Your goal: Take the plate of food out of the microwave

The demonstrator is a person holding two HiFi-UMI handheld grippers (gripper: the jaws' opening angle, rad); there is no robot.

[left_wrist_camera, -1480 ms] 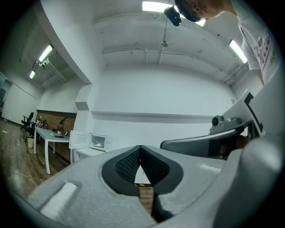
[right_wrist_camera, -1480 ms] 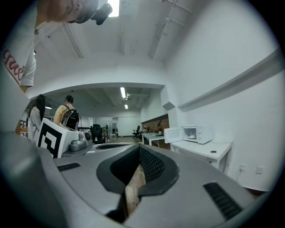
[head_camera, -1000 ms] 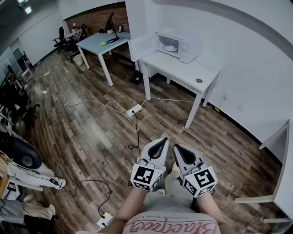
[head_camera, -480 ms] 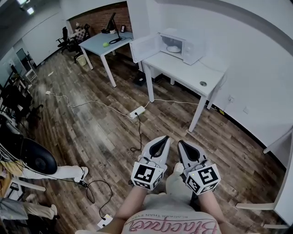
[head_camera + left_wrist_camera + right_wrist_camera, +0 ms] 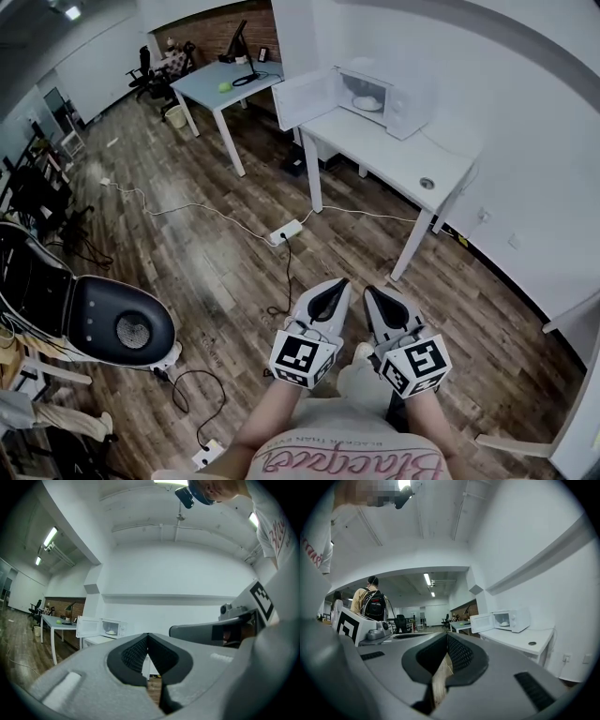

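Note:
A white microwave [image 5: 389,94] stands on a white table [image 5: 403,155] against the far wall, its door [image 5: 305,97] swung open to the left. Inside it lies a white plate of food [image 5: 367,103]. My left gripper [image 5: 330,289] and right gripper [image 5: 375,298] are held side by side over the wooden floor, well short of the table, both shut and empty. In the left gripper view the microwave [image 5: 110,627] shows small behind the closed gripper tips [image 5: 148,635]. The right gripper view has the microwave [image 5: 513,619] at the right, beyond that gripper's closed tips [image 5: 446,634].
A small round object [image 5: 427,183] lies on the table's near end. A second desk [image 5: 220,80] with a green ball stands behind on the left. A power strip [image 5: 287,230] and cables cross the floor. A black chair [image 5: 117,323] is close at left. People [image 5: 370,604] stand far off.
The table and microwave have drawn closer in the head view. The black chair has slid further into view at the left. Both grippers stay shut, side by side.

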